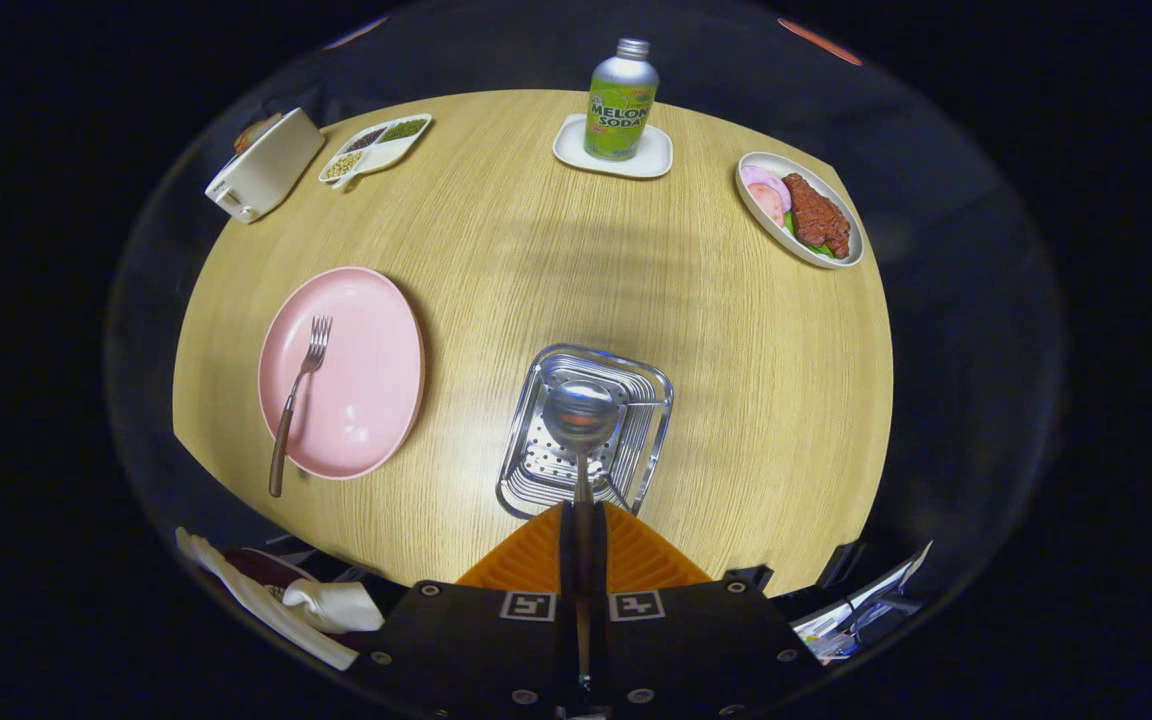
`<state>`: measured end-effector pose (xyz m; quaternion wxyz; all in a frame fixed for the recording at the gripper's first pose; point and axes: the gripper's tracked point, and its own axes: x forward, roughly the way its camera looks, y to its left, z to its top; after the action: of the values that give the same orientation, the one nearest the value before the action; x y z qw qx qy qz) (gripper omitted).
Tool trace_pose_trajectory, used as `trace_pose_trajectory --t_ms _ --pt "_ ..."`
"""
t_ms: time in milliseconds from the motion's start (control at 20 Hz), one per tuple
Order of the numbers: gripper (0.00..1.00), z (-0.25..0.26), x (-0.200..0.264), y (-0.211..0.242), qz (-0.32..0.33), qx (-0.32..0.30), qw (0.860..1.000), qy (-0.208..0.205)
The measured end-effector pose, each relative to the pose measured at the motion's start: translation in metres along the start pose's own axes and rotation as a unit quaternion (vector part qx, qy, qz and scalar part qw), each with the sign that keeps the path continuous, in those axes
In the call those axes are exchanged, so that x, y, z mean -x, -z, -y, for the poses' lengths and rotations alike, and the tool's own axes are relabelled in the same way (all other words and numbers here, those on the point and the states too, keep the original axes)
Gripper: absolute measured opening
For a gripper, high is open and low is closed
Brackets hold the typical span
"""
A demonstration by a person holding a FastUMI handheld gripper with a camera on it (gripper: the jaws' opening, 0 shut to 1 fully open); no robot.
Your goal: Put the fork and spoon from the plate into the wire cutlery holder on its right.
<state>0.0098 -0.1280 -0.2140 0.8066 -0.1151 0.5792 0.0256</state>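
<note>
My gripper point(583, 512) is shut on the handle of a metal spoon point(581, 415). The spoon's bowl points away from me and hangs right above the wire cutlery holder point(636, 375), which stands on the wooden table just ahead of the fingers. To the left of the holder lies a pink plate point(366, 370). A fork point(298, 395) with a brown handle rests on the plate, tines toward the far side, handle end sticking out over the plate's near rim.
A melon soda bottle point(621, 100) stands on a white coaster point(656, 158) at the far edge. A dish of meat and slices point(801, 208) sits at the far right, a white toaster point(264, 165) and a divided snack dish point(376, 148) at the far left.
</note>
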Motion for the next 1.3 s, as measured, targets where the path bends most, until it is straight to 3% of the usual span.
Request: trace_pose_trajectory --t_ms 600,700,850,1000,1250,1300 --pt "0.14 0.007 0.018 -0.013 0.039 -0.006 0.999 0.017" --pt "0.21 0.004 0.026 -0.019 0.063 -0.012 0.998 0.021" --pt "0.42 -0.011 0.038 -0.030 0.110 -0.017 0.994 0.018" --pt "0.53 -0.037 0.048 -0.044 0.164 -0.019 0.986 0.008" --pt "0.96 -0.088 0.044 -0.051 0.222 -0.025 0.975 -0.015" --pt "0.99 -0.102 0.040 -0.051 0.229 -0.033 0.973 -0.025"
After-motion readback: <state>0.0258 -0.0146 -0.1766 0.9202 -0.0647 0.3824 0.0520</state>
